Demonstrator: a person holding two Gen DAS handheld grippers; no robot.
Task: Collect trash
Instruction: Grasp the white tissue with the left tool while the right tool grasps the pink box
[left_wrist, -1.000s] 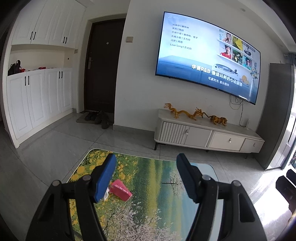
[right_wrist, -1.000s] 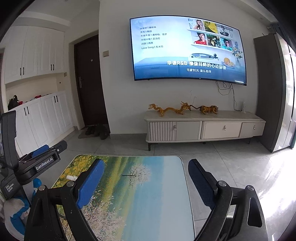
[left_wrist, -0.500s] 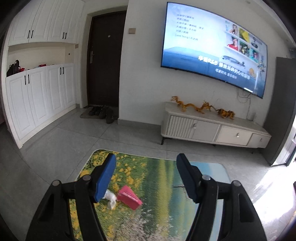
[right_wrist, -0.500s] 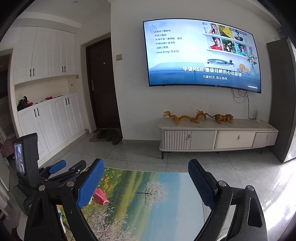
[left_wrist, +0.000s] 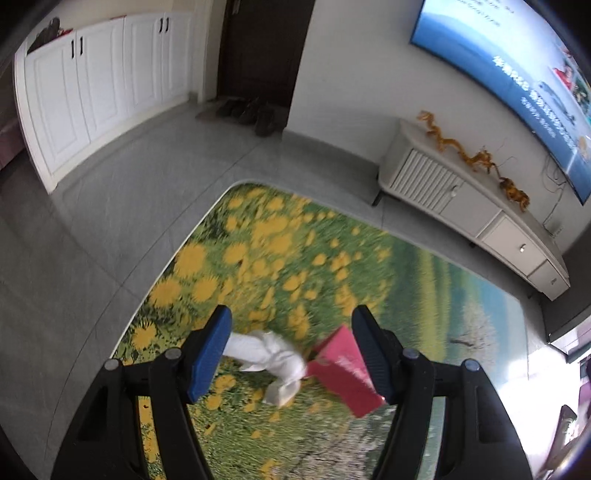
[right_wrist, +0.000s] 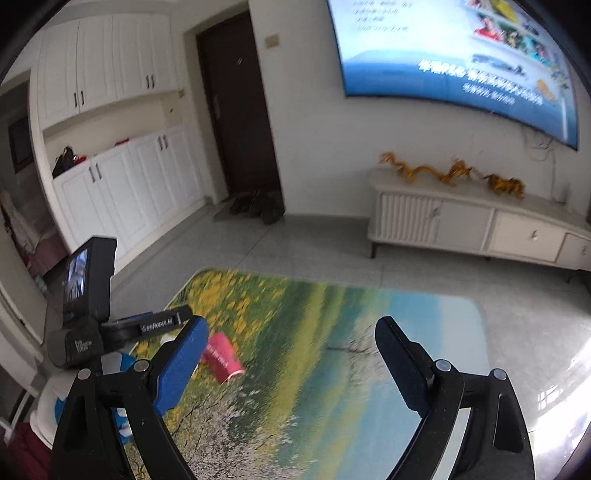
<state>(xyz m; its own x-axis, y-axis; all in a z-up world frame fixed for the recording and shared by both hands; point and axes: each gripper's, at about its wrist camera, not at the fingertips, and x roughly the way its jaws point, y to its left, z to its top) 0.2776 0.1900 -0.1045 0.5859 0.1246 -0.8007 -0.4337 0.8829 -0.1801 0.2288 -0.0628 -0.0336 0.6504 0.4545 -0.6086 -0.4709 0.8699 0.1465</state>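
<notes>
A crumpled white tissue (left_wrist: 271, 356) and a red carton (left_wrist: 343, 373) lie side by side on a flower-printed rug (left_wrist: 280, 251). My left gripper (left_wrist: 291, 350) is open and empty, tilted down above them, with both pieces between its fingers in view. In the right wrist view the red carton (right_wrist: 221, 356) lies on the rug (right_wrist: 332, 332) just past my right gripper's left finger. My right gripper (right_wrist: 291, 363) is open and empty above the rug. The left gripper's body (right_wrist: 92, 325) shows at the left of that view.
A white TV cabinet (right_wrist: 480, 229) with golden dragon figures stands against the far wall under a wall TV (right_wrist: 454, 59). White cupboards (left_wrist: 99, 81) line the left wall. Shoes (left_wrist: 251, 110) lie by a dark door. Grey floor tiles surround the rug.
Both grippers have tilted downward and moved in toward the rug. The tissue and red carton now sit larger and between the left gripper's fingers. Both grippers stay open.
</notes>
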